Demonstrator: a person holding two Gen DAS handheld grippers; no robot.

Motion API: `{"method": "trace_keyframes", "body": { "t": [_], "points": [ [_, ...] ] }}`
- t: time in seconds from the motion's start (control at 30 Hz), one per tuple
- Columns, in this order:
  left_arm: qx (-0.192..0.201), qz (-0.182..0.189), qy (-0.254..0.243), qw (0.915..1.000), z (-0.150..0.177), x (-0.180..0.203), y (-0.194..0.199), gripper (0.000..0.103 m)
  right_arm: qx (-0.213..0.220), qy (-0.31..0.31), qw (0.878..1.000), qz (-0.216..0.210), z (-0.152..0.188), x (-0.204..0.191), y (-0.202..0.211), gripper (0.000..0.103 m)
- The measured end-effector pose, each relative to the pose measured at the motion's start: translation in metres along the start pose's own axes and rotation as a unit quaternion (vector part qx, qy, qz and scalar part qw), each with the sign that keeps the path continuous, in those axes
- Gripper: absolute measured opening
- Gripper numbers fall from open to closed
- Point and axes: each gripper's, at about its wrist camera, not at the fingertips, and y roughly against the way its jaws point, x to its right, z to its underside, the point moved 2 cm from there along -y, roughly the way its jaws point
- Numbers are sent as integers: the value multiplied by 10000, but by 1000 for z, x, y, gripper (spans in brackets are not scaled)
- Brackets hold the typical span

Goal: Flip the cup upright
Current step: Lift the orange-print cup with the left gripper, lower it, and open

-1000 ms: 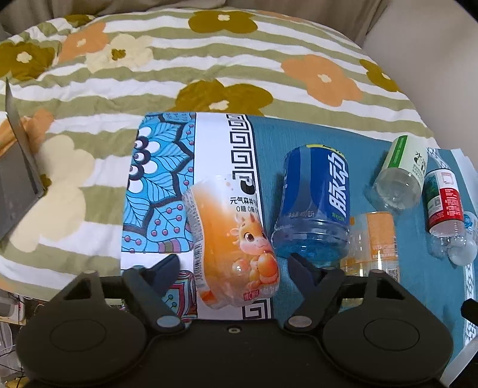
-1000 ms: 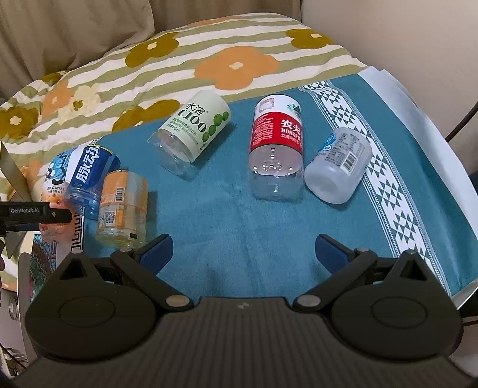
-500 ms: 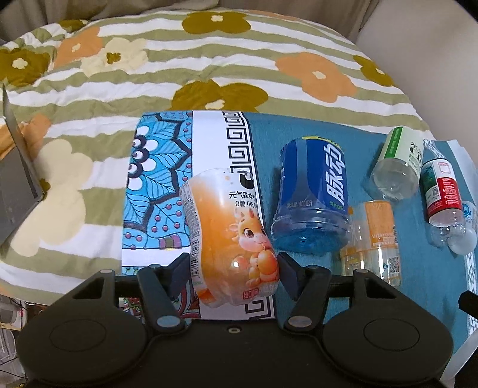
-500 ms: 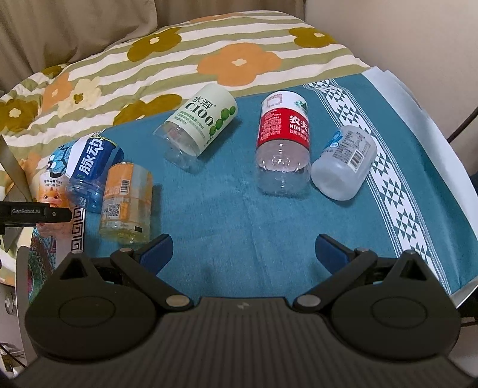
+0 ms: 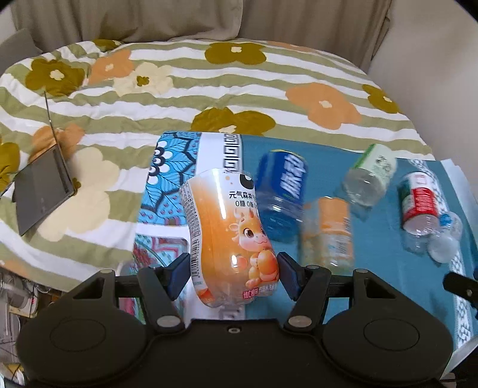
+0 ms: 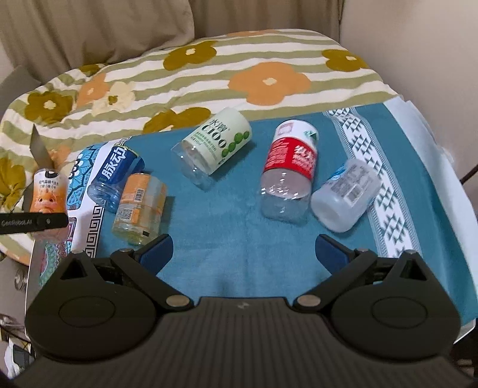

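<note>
My left gripper (image 5: 233,273) is shut on an orange cartoon-dragon cup (image 5: 230,235), a cut bottle bottom, and holds it lifted off the mat. The same cup shows in the right wrist view (image 6: 49,191), above the left gripper's black finger (image 6: 33,222). My right gripper (image 6: 243,250) is open and empty above the teal mat (image 6: 239,226). Other cut-bottle cups lie on their sides: a blue one (image 6: 115,176), an orange-labelled one (image 6: 140,206), a green-and-white one (image 6: 213,146), a red one (image 6: 288,170) and a frosted one (image 6: 343,197).
The mat lies on a bed with a striped flower quilt (image 5: 209,80). A grey laptop-like device (image 5: 41,182) sits on the quilt at left. A wall (image 6: 418,44) stands to the right and curtains (image 5: 149,18) at the back.
My left gripper closed on the orange dragon cup and lifted it, tilting the view up. My right gripper stayed open and drifted slightly back.
</note>
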Motion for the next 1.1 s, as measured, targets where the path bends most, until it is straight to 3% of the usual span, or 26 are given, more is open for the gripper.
{"method": "trace_keyframes", "body": {
  "t": [0.3, 0.6, 0.9, 1.1],
  "points": [
    [112, 152, -29, 9998, 35, 84, 27, 66, 56, 334, 9992, -213, 6, 60, 24, 103],
    [-212, 450, -542, 9973, 65, 176, 3, 66, -64, 369, 9989, -276, 22, 125, 25, 103],
    [-695, 519, -1114, 9900, 88, 220, -42, 66, -342, 78, 9993, -131, 44, 172, 10, 103],
    [-733, 488, -1258, 9881, 88, 231, -51, 67, -457, -7, 9989, -135, 52, 182, 3, 103]
  ]
}}
